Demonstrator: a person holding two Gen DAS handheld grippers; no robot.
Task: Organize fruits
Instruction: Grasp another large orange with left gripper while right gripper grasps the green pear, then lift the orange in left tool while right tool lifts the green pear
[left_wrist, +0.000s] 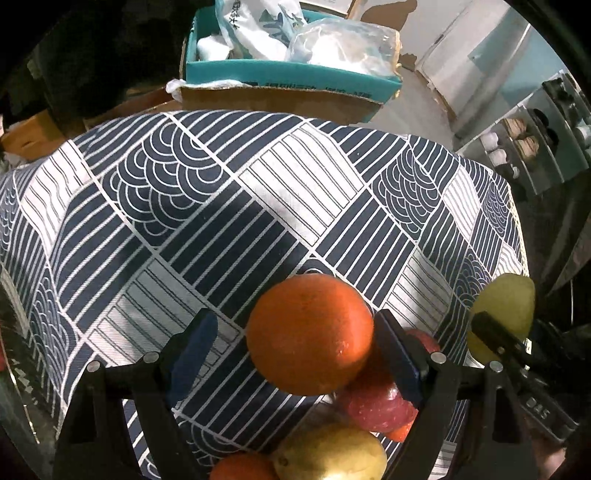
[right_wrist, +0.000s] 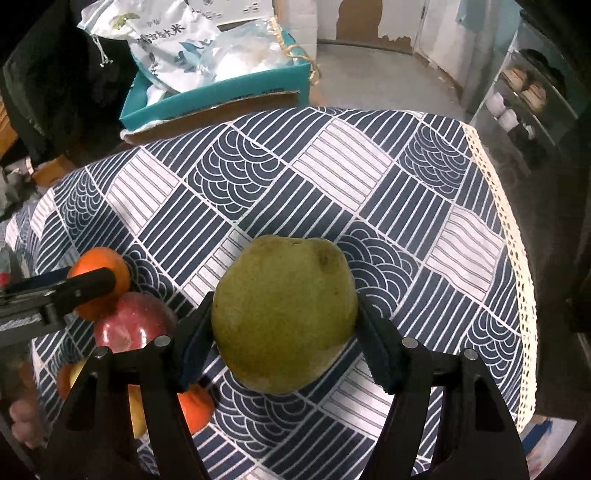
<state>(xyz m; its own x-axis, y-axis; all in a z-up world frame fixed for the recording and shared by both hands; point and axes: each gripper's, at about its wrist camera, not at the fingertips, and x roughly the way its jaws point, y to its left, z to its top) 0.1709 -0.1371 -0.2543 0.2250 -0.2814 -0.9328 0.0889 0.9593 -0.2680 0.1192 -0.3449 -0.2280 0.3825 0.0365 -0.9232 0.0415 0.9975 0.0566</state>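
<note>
Fruits sit in a cluster on the surface (left_wrist: 258, 192), which is draped in a navy-and-white geometric cloth. The left wrist view shows the left tool (left_wrist: 299, 354) spread wide around a round orange (left_wrist: 310, 332): its right pad sits against the fruit, its left pad stands clear. Below the orange lie a red apple (left_wrist: 376, 402), a yellow-green pear (left_wrist: 332, 454) and a second orange (left_wrist: 240, 467), bunched together and partly hidden. Only the right wrist view shows the right tool (right_wrist: 284, 328) clamped on a large green-yellow pear (right_wrist: 284, 314), both pads pressing its sides — the left view catches just its edge at the right rim. The right view also shows the cloth's cream lace border (right_wrist: 517, 258). Beyond the surface in both views stands a teal cardboard box (left_wrist: 288, 77) stuffed with white plastic bags (left_wrist: 295, 37).
</note>
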